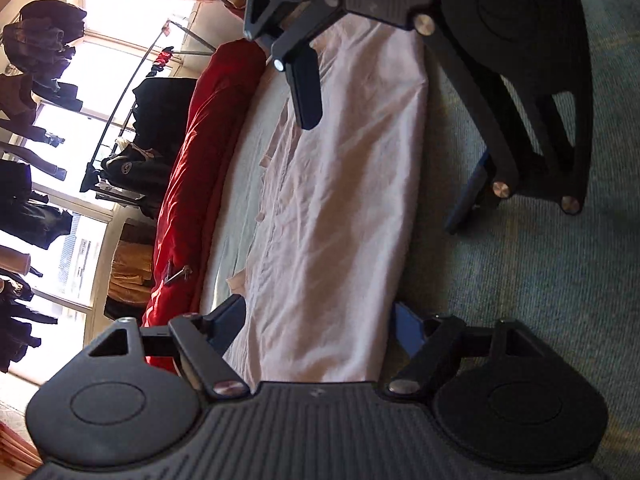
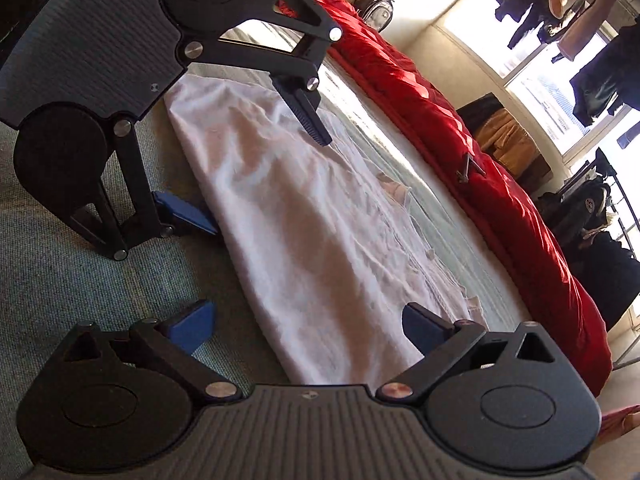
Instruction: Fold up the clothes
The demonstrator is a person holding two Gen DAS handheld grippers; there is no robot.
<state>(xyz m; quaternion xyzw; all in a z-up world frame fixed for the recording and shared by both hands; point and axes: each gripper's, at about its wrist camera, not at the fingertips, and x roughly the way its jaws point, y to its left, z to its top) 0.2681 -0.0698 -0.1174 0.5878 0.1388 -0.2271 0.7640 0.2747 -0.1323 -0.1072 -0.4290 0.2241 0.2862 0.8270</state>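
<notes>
Both grippers spread wide over a folded pale pink garment on the bed.

The left gripper [image 1: 320,320] and right gripper [image 2: 308,324] face each other across the pale pink garment [image 1: 340,200], jaws apart, gripping nothing. The garment lies in a long strip on the grey-green cover [image 1: 520,300]; beyond it a red quilt [image 2: 460,128], then hanging dark clothes [image 1: 160,112] by the window.

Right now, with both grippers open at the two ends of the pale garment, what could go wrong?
1. The pale garment is folded into a long strip with loose edges along one side; a grab may catch only the top layer.
2. The left gripper and right gripper face each other and might pull unevenly, skewing the fold.
3. The garment lies beside the red quilt; fingers could snag it.
</notes>
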